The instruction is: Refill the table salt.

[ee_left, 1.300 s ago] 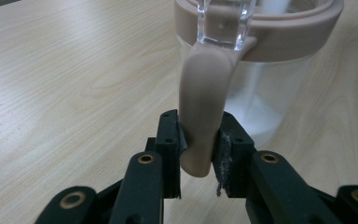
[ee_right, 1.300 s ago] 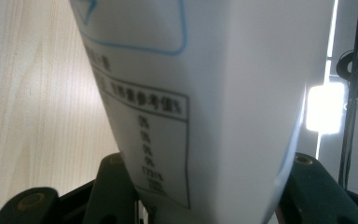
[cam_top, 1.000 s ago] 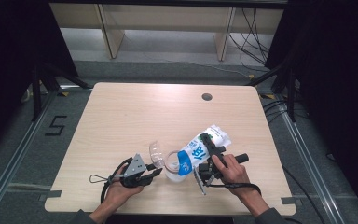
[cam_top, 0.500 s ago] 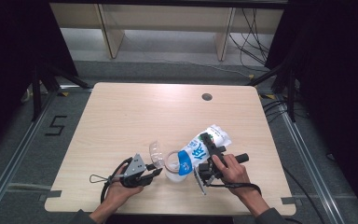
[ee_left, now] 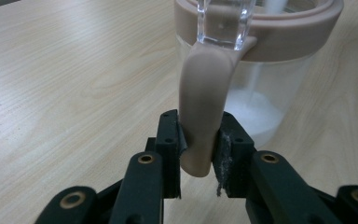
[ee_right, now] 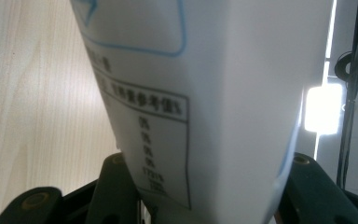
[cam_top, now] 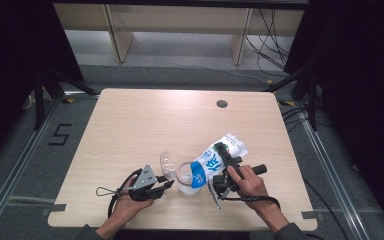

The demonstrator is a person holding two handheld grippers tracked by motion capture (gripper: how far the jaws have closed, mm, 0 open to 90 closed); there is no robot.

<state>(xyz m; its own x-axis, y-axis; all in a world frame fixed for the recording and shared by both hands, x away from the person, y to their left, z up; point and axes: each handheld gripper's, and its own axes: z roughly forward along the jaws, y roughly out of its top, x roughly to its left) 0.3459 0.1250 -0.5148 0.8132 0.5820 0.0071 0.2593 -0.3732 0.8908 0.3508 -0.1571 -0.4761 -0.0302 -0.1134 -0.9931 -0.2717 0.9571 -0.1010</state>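
Left gripper (cam_top: 166, 185) at table's 7 o'clock, unmoved since earlier frame, jaws pinched on beige handle (ee_left: 202, 121) of clear jar (cam_top: 185, 176). White powder (ee_left: 254, 108) streamed inside. Bag (cam_top: 215, 161), tilted toward 8 o'clock over jar mouth, stayed clamped in right gripper (cam_top: 221, 166); pose unchanged.

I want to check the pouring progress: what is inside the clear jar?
A low heap of white powder lies at the bottom of the jar, and a thin white stream falls into it from above. The far side of the bottom is covered by the beige strap.
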